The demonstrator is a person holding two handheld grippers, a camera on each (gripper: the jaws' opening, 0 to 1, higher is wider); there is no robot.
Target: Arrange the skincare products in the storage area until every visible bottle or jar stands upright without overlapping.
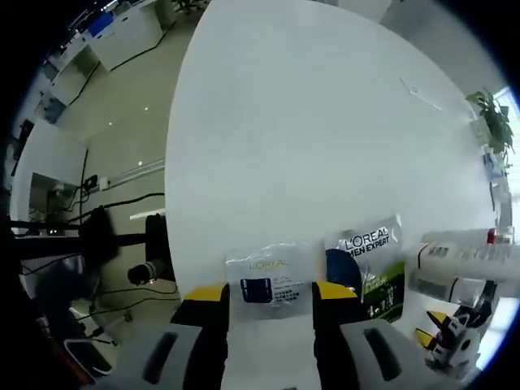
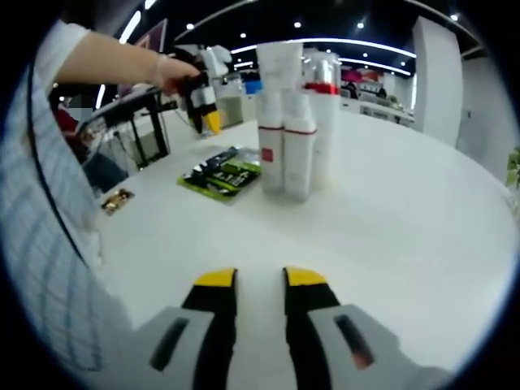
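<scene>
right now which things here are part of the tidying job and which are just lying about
Part of the job:
white tubes, standing
clear bottle, standing
clear sachet
green sachet, flat

Lying about:
small gold packet
potted plant

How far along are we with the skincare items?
Partly done. In the right gripper view, the white tubes already stand upright together on the table. The left claw appears to hold a L'Oreal sachet between its jaws. The green Men Expert packet lies flat. The right claw is open, holding nothing.
</scene>
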